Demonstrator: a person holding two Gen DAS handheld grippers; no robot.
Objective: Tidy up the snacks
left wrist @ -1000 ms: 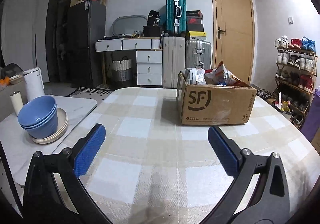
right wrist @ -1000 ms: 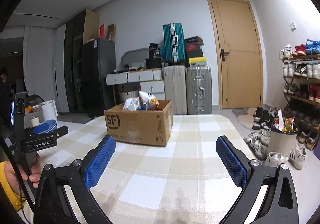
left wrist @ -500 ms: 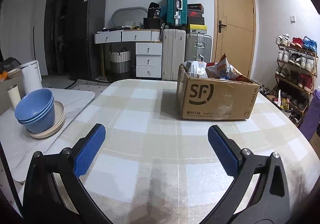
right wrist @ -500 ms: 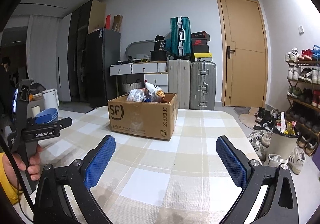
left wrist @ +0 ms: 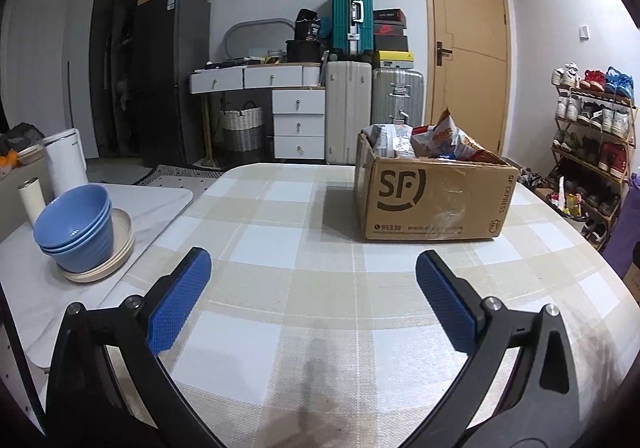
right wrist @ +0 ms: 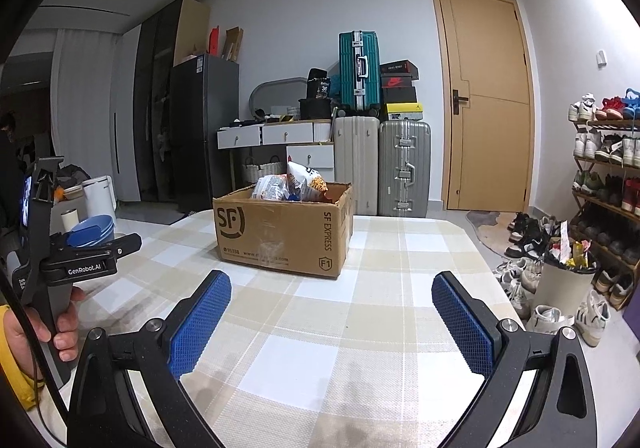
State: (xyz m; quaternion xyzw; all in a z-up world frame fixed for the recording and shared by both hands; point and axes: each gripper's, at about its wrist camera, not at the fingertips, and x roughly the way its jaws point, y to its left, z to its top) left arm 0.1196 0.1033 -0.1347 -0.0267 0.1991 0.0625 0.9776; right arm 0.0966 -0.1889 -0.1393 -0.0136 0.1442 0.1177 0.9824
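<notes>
Sitting on checked table [left wrist: 280, 312]: cardboard box [left wrist: 434, 199], ahead and right of left gripper [left wrist: 312, 288], ahead and slightly left of right gripper [right wrist: 332, 312]. Well apart from both; neither clearly nearer. Box's long side across left view, corner toward right view. Snack bags [left wrist: 436, 139] poking above rim, upright, crowded at far left corner. Both jaw pairs spread wide, empty. Likely next: reach forward, descend into box from above.

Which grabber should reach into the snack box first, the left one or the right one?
Probably the right gripper. Both have their jaws open and empty, but the cardboard box sits almost straight ahead of the right one, with the snack bags poking out. For the left gripper the box sits off to the right.
</notes>
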